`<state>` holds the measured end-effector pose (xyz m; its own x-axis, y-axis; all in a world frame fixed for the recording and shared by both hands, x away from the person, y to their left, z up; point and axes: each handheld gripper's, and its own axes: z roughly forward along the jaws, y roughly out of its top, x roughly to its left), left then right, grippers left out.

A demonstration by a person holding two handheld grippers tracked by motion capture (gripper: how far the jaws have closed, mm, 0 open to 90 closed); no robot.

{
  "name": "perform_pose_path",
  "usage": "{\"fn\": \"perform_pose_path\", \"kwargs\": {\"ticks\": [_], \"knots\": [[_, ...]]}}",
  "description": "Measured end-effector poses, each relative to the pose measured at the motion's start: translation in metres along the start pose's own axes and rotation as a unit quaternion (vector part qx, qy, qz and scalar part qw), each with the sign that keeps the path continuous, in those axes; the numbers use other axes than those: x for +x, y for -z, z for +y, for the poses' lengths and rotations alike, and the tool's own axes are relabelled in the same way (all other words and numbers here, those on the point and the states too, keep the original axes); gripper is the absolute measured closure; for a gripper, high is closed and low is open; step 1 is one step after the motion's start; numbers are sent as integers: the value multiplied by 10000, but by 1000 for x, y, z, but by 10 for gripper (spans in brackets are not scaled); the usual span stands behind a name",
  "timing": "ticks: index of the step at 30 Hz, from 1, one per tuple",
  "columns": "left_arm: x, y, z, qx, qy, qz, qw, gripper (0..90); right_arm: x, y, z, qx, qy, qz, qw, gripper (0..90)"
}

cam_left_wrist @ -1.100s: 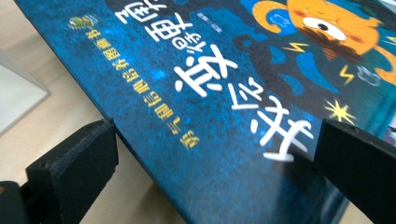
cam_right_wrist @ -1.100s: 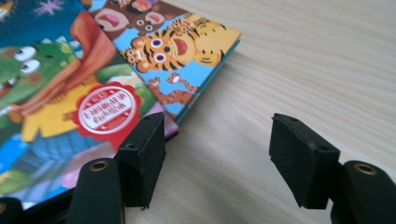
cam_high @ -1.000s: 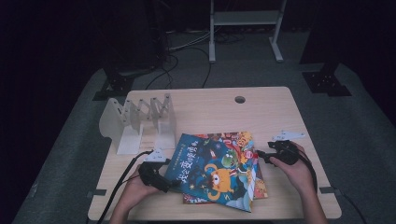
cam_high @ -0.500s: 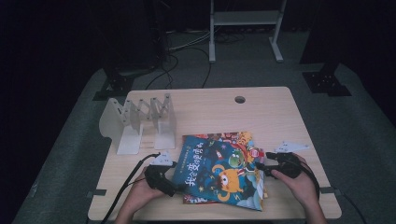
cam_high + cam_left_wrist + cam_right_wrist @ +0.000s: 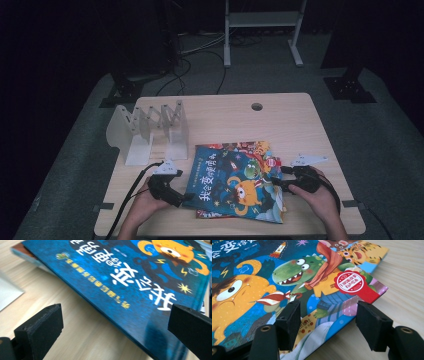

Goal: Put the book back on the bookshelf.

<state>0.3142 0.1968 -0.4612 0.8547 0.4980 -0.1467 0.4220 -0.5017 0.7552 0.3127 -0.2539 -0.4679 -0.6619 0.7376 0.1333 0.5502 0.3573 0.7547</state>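
Blue picture book [image 5: 235,182] atop stack, front-centre of worktop [image 5: 280,120]. Left gripper [image 5: 115,322] fingers spread, straddling its corner; right gripper [image 5: 328,322] fingers just narrowing, not yet pinching. Slide deeper, clamp top cover only.

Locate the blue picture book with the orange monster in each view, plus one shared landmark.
High view: blue picture book lies front-centre on the table, between both grippers.
Left gripper view: fills the upper right, title upside down.
Right gripper view: covers the upper left.
Shared landmark: its orange monster.
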Motion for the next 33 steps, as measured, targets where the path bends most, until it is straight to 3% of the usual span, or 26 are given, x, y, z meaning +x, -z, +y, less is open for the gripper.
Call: {"fn": "perform_pose_path", "kwargs": {"ticks": [7,26,27,33], "knots": [[7,10,-5,-34,173,188,9997,0,9,-13,13,67,218,20,9997,367],[15,23,-15,18,345,295,9990,0,39,-41,33,75,531,346,9980,366],[15,24,-17,13,395,282,9988,0,40,-40,34,70,636,351,9973,361],[14,27,-24,58,427,297,9986,0,32,-25,25,-11,671,307,9973,355]]}}
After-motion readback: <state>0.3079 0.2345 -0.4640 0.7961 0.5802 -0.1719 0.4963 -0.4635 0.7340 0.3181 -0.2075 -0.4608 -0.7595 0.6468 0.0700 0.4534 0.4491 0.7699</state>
